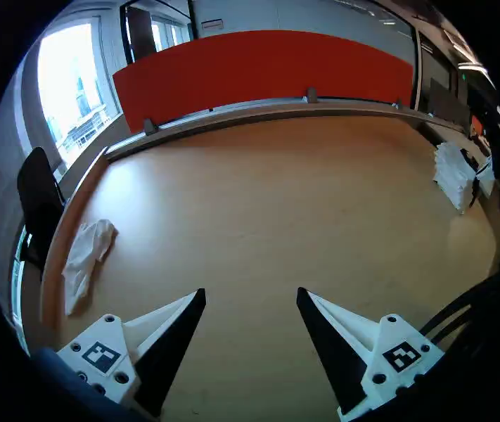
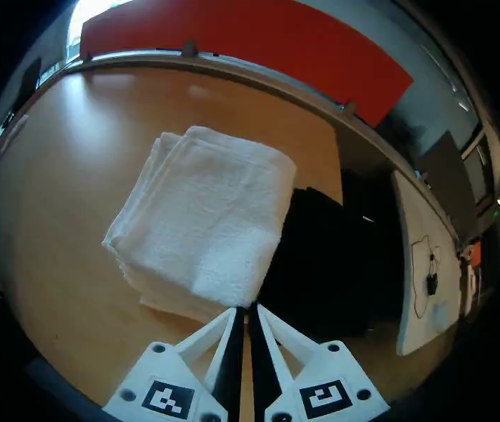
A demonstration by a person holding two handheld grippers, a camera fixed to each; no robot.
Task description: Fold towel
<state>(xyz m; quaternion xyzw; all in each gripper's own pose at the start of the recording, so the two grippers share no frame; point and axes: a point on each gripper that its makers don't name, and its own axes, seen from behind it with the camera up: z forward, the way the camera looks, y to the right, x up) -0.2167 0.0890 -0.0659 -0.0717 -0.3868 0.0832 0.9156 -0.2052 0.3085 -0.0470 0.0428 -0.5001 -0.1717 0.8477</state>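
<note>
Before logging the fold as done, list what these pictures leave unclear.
Right gripper view: folded towel stack, lower layers hidden under the top towel; count unclear.
Right gripper view: black shape beside the stack, too dark to identify.
Left gripper view: crumpled towel, too small and distorted to read its folds.

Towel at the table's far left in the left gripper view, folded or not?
Not folded: the towel lies crumpled in a loose, wrinkled heap, with no flat layers.
</note>
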